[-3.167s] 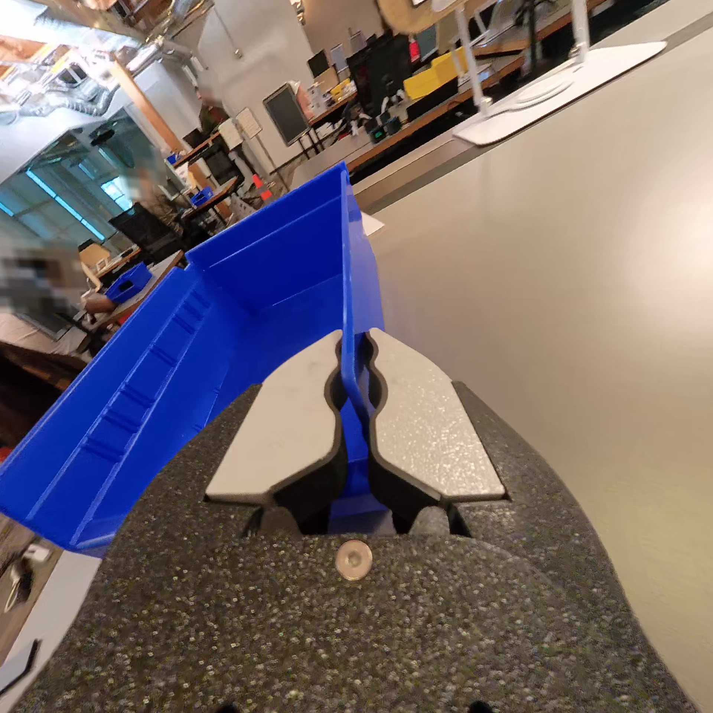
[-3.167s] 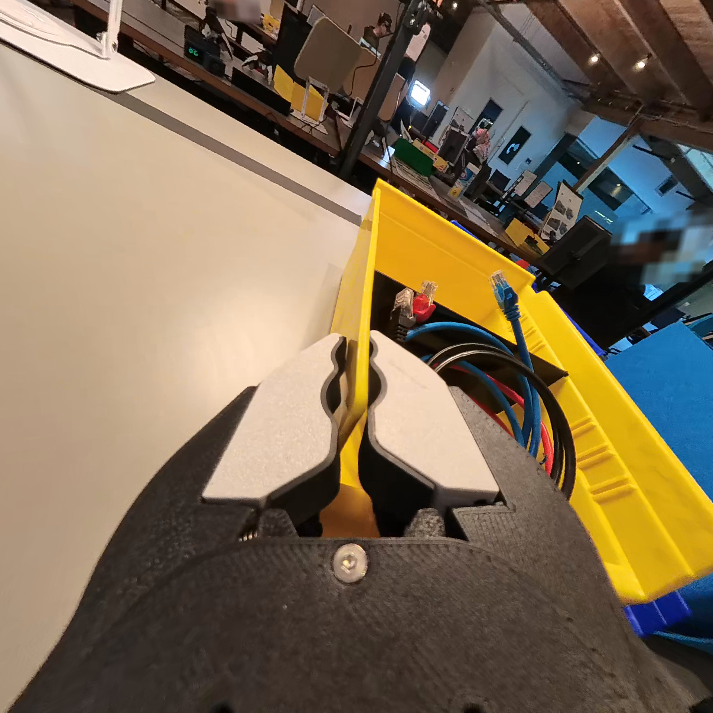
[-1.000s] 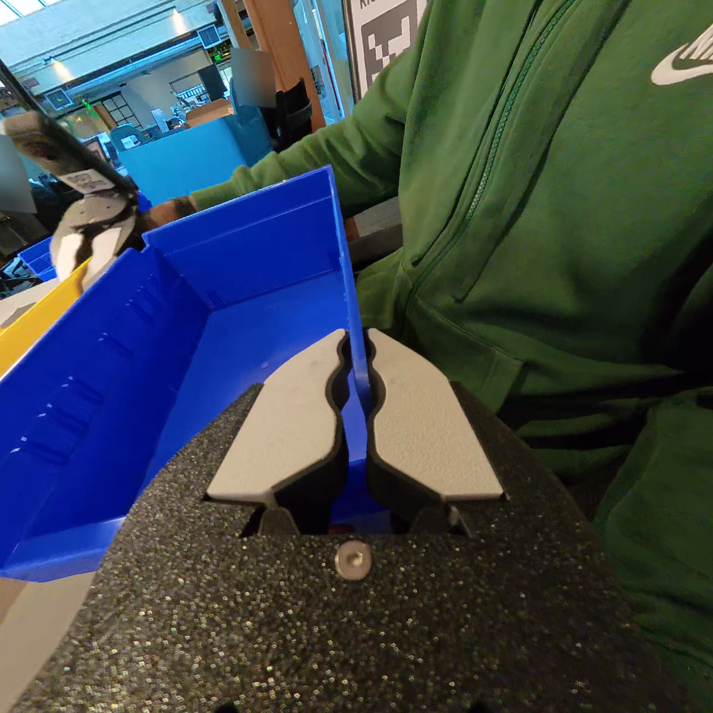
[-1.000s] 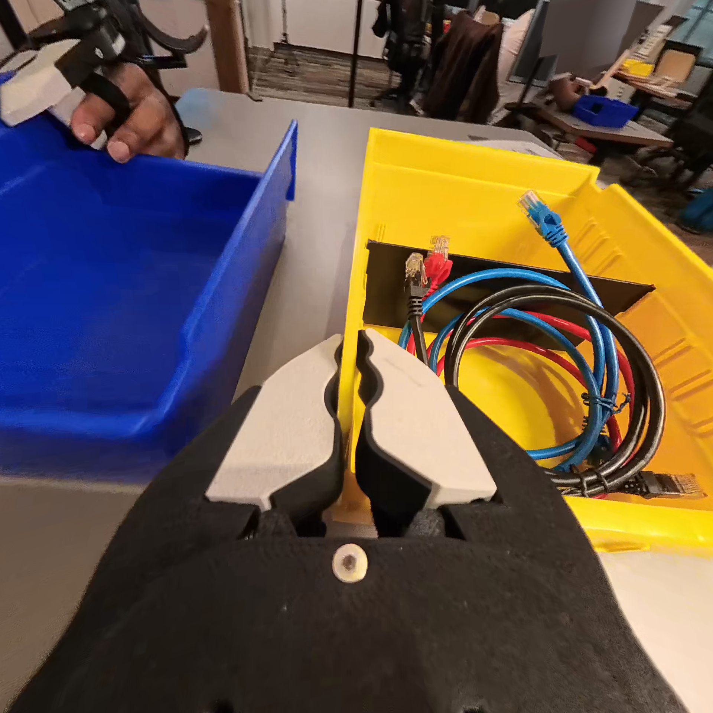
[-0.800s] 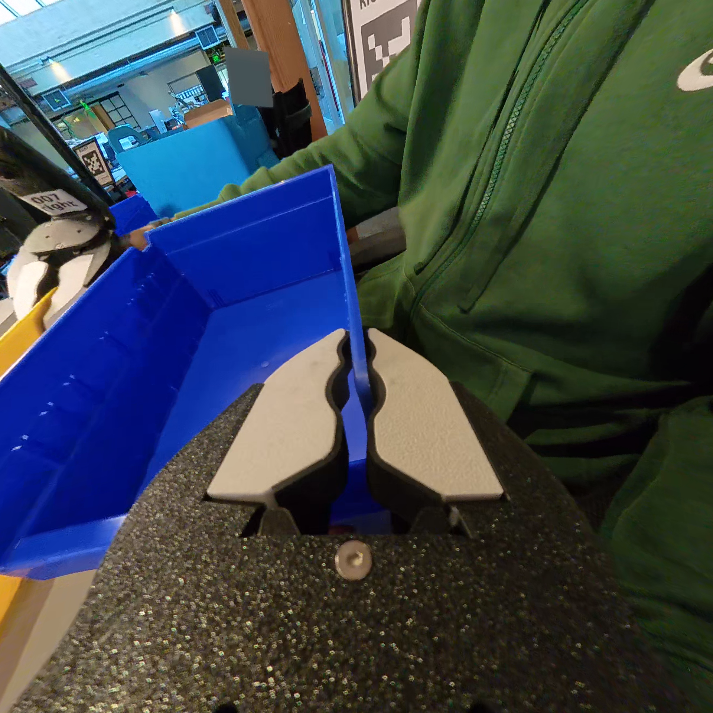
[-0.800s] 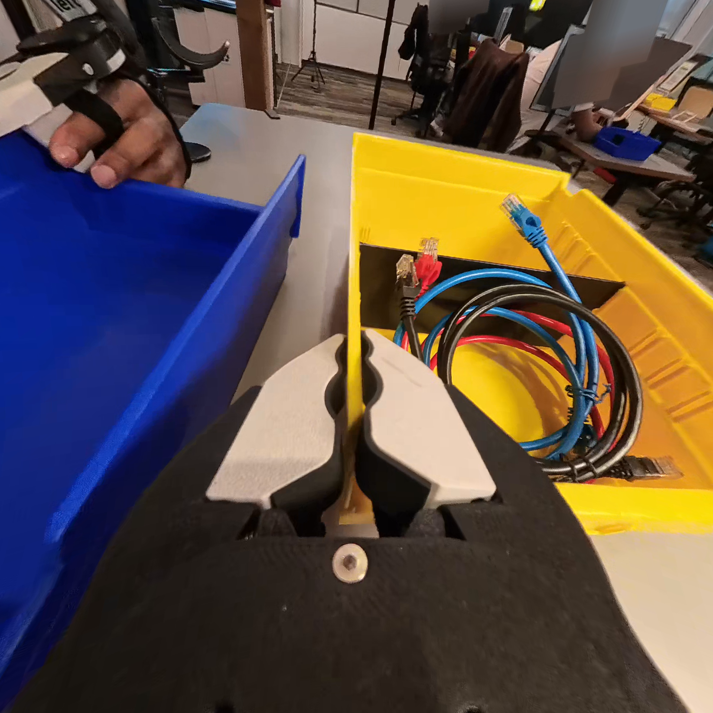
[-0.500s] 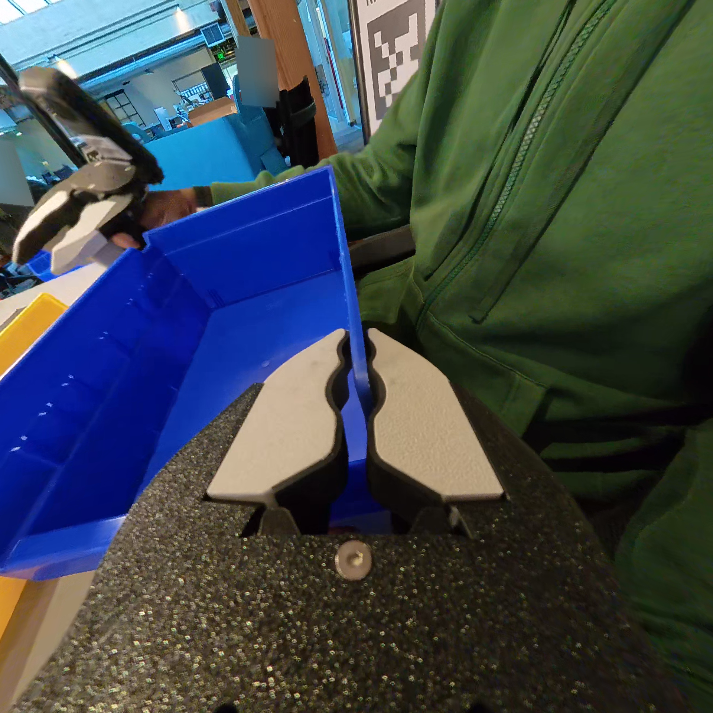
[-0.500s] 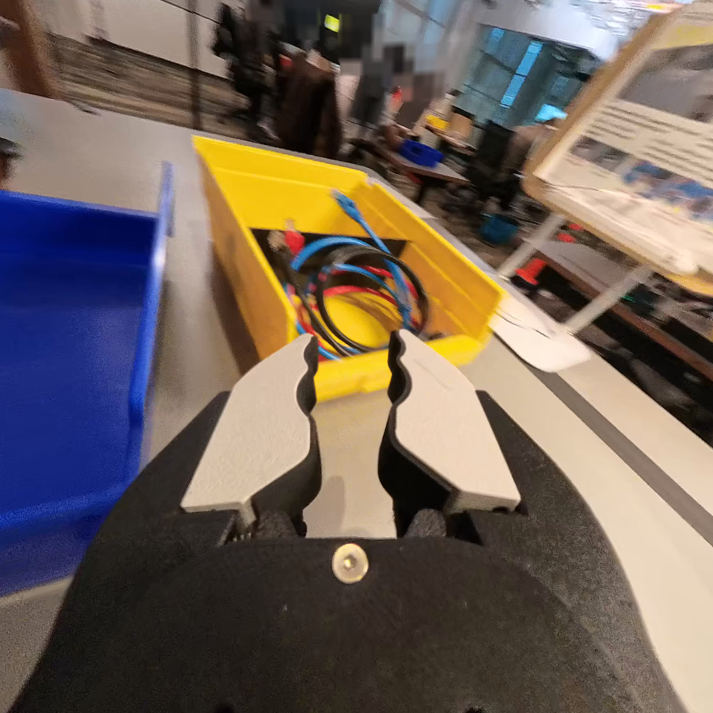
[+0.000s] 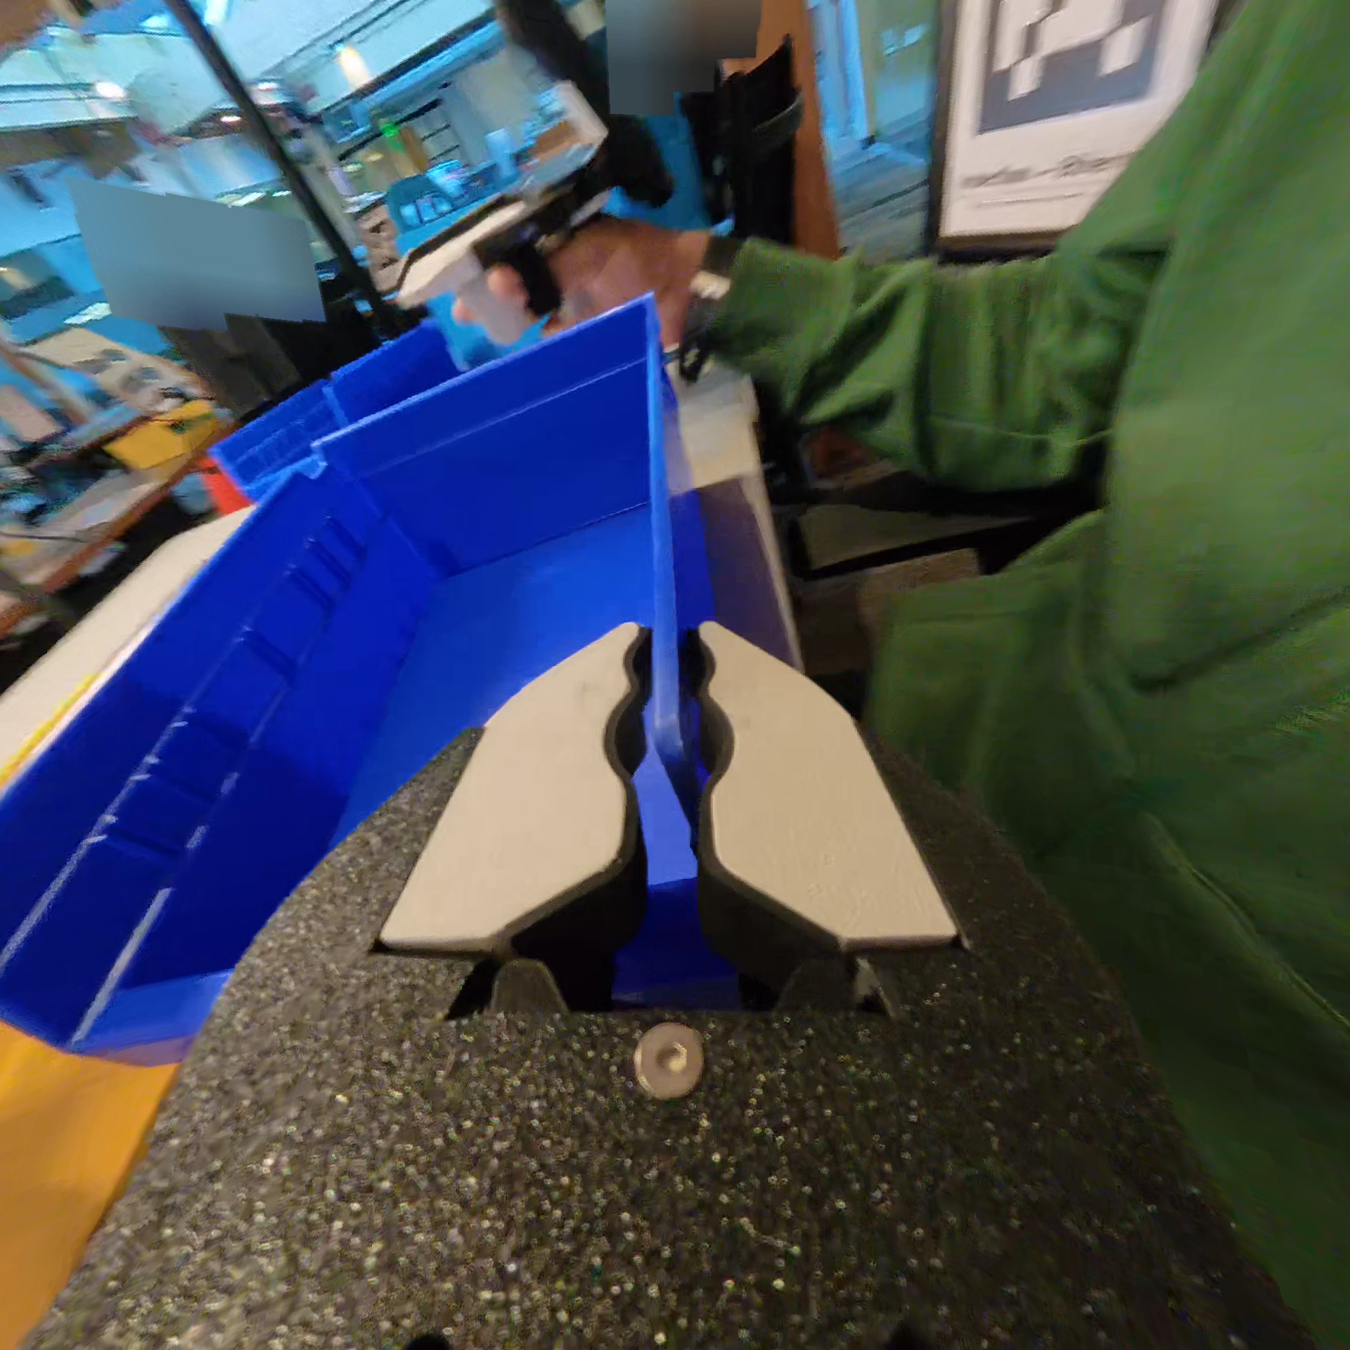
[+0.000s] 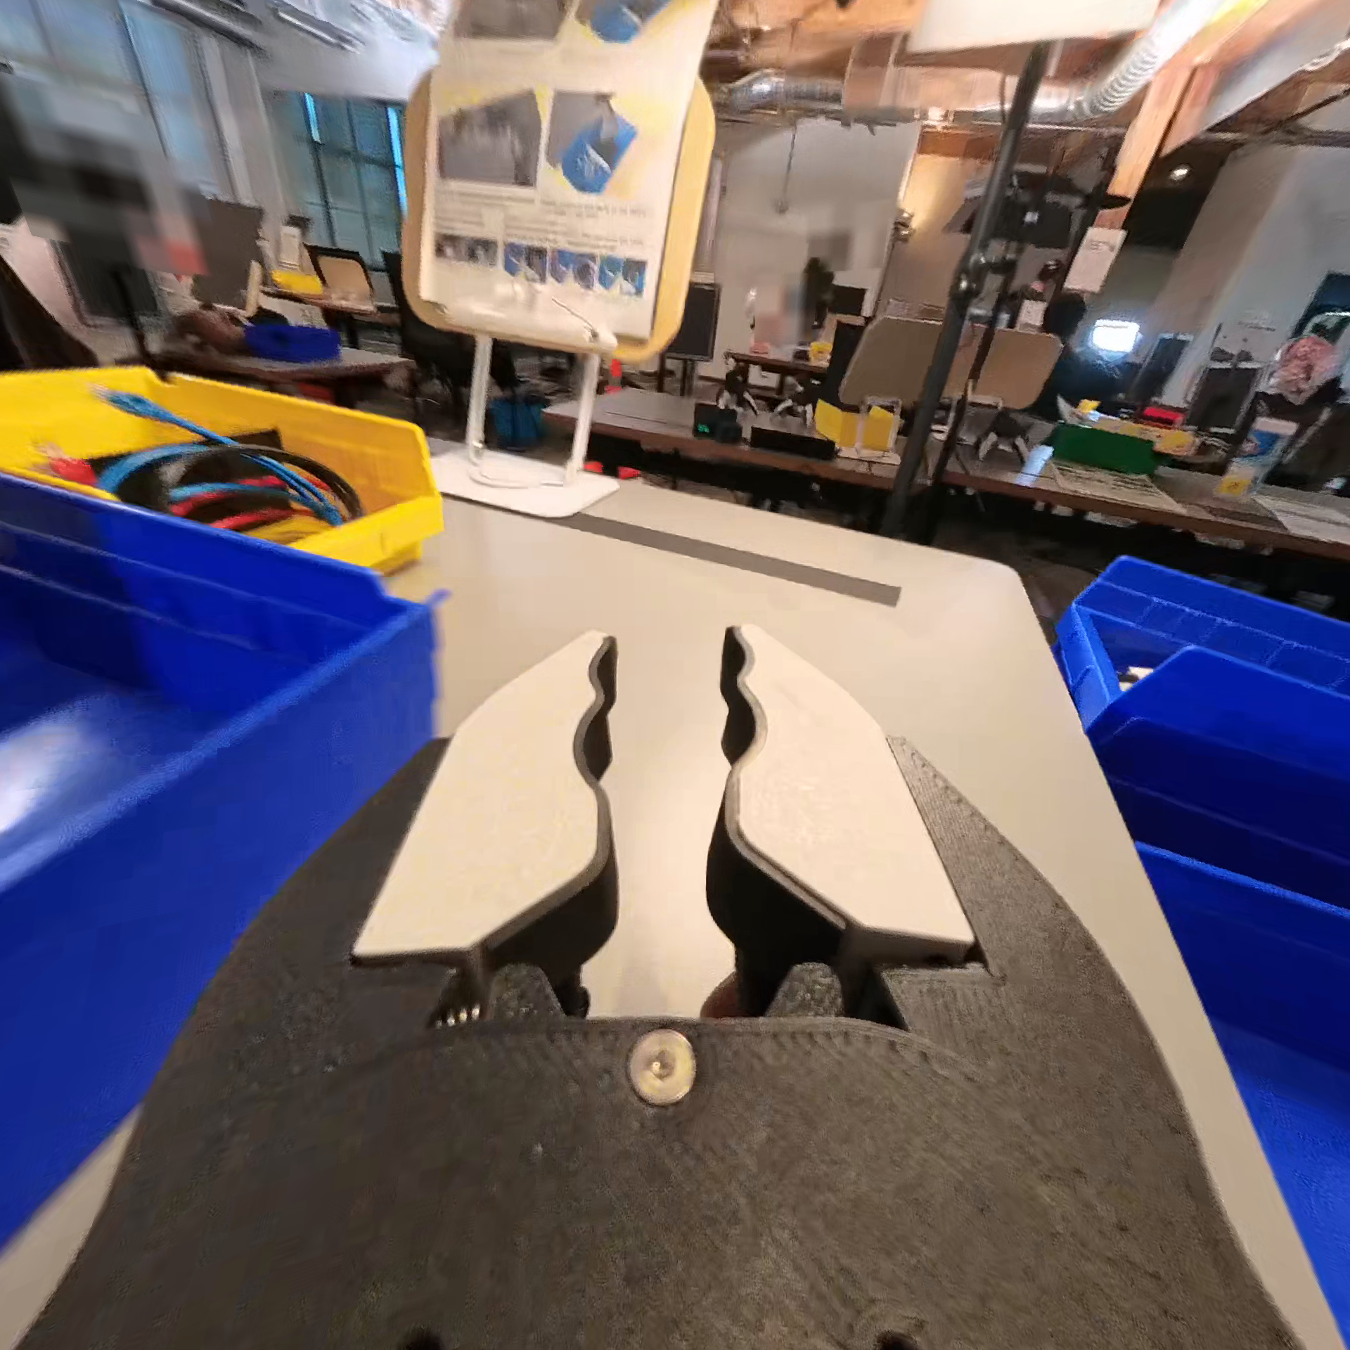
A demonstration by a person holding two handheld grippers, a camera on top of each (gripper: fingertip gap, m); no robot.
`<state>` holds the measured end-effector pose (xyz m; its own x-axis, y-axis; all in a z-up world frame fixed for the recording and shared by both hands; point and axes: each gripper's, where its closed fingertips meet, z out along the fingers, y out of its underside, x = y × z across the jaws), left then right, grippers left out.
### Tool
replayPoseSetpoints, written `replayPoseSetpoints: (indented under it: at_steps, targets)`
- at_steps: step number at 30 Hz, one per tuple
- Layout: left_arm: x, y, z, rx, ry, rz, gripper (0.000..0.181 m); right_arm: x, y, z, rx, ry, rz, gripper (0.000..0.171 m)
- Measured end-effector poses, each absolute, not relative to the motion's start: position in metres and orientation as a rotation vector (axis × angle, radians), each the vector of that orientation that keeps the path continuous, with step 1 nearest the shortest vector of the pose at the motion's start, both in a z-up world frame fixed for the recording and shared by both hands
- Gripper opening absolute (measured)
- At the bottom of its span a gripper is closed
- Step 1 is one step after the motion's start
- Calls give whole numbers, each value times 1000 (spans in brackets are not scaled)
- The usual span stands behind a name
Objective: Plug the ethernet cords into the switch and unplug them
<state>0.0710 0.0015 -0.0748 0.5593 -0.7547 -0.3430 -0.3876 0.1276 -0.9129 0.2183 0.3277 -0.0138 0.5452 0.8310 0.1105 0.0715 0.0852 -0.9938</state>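
Note:
My left gripper (image 9: 668,646) is shut on the side wall of an empty blue bin (image 9: 511,475), with the thin wall standing between its jaws. My right gripper (image 10: 668,643) is open and empty, held above the grey table (image 10: 803,657). It also shows far off in the left wrist view (image 9: 467,270), in a hand beyond the bin. Coiled blue, red and black ethernet cords (image 10: 234,482) lie in a yellow bin (image 10: 380,453) at the far left. No switch is in view.
The blue bin (image 10: 219,730) fills the left of the right wrist view. More blue bins (image 10: 1227,730) stand at the table's right edge. A poster stand (image 10: 555,219) stands at the back. A person in a green hoodie (image 9: 1096,657) is close on the left gripper's right. One gripper's finger ends stand about 35 cm off the other's.
My right gripper let go of the yellow bin's wall, opened, and swung right, away from that bin. My left gripper kept its hold on the blue bin's wall.

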Motion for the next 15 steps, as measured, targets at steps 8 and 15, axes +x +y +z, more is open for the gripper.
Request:
replayPoseSetpoints:
  at_steps: [8,15]
  targets:
    - [72,12,-40,-1297,841,-324,38,193,206,37,-1198,-1295,648,30]
    - [-29,0,-17,-1285,533,-245,40,116,54,-22,-885,-1948,573,36]
